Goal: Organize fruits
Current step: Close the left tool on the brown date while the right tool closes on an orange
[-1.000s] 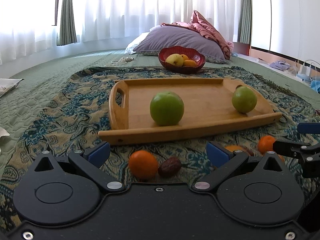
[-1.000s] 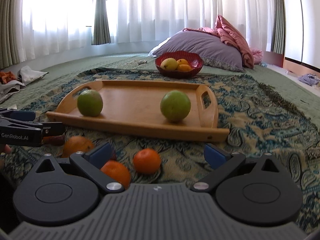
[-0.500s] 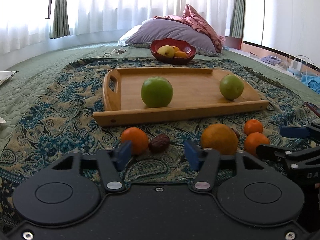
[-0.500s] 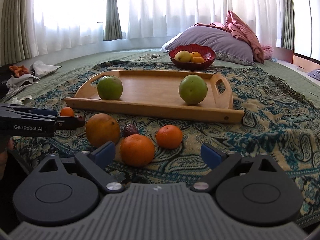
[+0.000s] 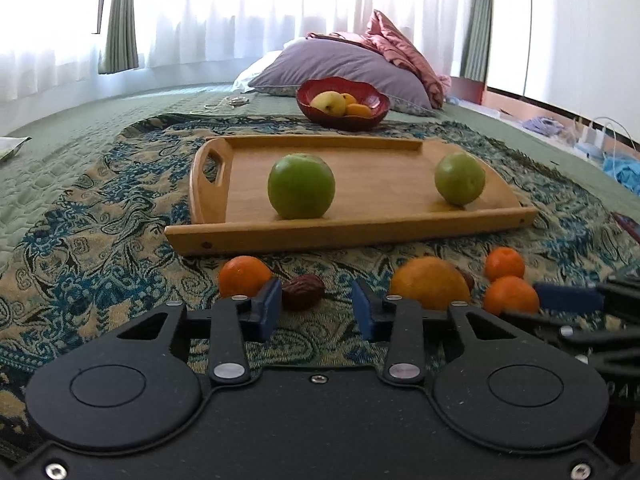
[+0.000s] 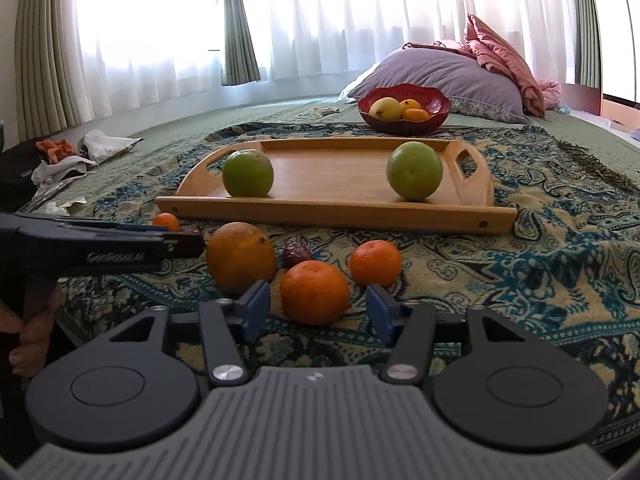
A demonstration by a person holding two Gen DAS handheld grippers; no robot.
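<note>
A wooden tray (image 5: 240, 236) (image 6: 320, 210) lies on a patterned cloth and holds two green fruits (image 5: 301, 186) (image 5: 460, 178). In front of it lie a large orange (image 6: 241, 257), several small oranges (image 6: 314, 297) (image 6: 375, 262) (image 5: 244, 276) and a dark date (image 5: 303, 291). My left gripper (image 5: 316, 310) is open and empty, low over the cloth, just behind the date. My right gripper (image 6: 318, 312) is open and empty, its jaws on either side of a small orange without touching it.
A red bowl (image 6: 404, 109) with yellow and orange fruit stands beyond the tray, with a purple pillow (image 6: 444, 76) behind it. Papers and cloths (image 6: 80, 152) lie at the left. The left gripper (image 6: 100, 248) shows side-on in the right wrist view.
Both grippers have pulled back and risen, so the loose oranges come into view. Both pairs of jaws have narrowed but stay open.
</note>
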